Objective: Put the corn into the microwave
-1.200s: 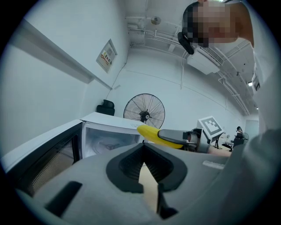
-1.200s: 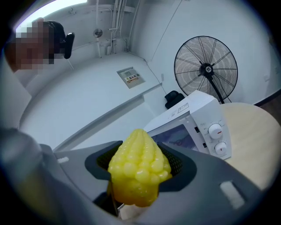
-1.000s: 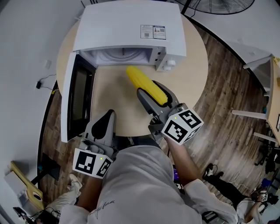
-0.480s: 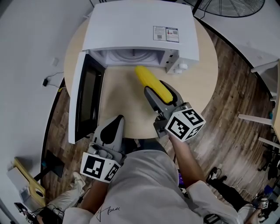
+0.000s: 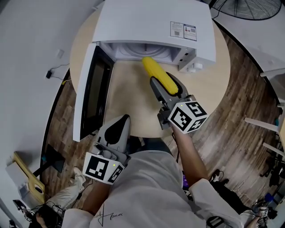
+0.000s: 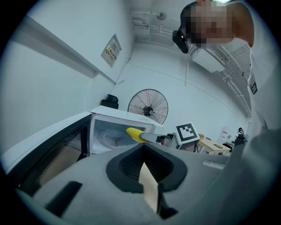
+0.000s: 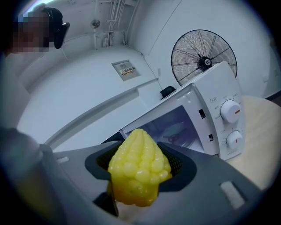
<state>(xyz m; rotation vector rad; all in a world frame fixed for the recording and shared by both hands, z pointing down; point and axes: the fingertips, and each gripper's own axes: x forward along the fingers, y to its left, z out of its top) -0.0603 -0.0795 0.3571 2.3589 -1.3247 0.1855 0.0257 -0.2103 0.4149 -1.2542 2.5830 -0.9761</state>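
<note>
A yellow corn cob point(image 5: 160, 75) lies lengthwise in my right gripper point(image 5: 165, 87), which is shut on its rear half. The cob's tip points at the open cavity point(image 5: 138, 51) of the white microwave point(image 5: 151, 22) and hangs just in front of its sill. The door point(image 5: 91, 89) stands swung out to the left. In the right gripper view the corn point(image 7: 138, 169) fills the jaws, with the cavity point(image 7: 171, 127) beyond. My left gripper point(image 5: 116, 127) rests shut and empty at the round table's point(image 5: 133, 102) near edge. In the left gripper view the corn point(image 6: 134, 133) shows before the cavity.
Two control knobs point(image 5: 193, 67) sit on the microwave's right front, close to the corn's path. The open door bounds the left side. A floor fan point(image 5: 249, 6) stands behind the table. Wooden floor surrounds the table.
My right gripper has carried the corn forward and lower, so its tip now reaches the microwave's opening. The left gripper has stayed by the table's edge.
</note>
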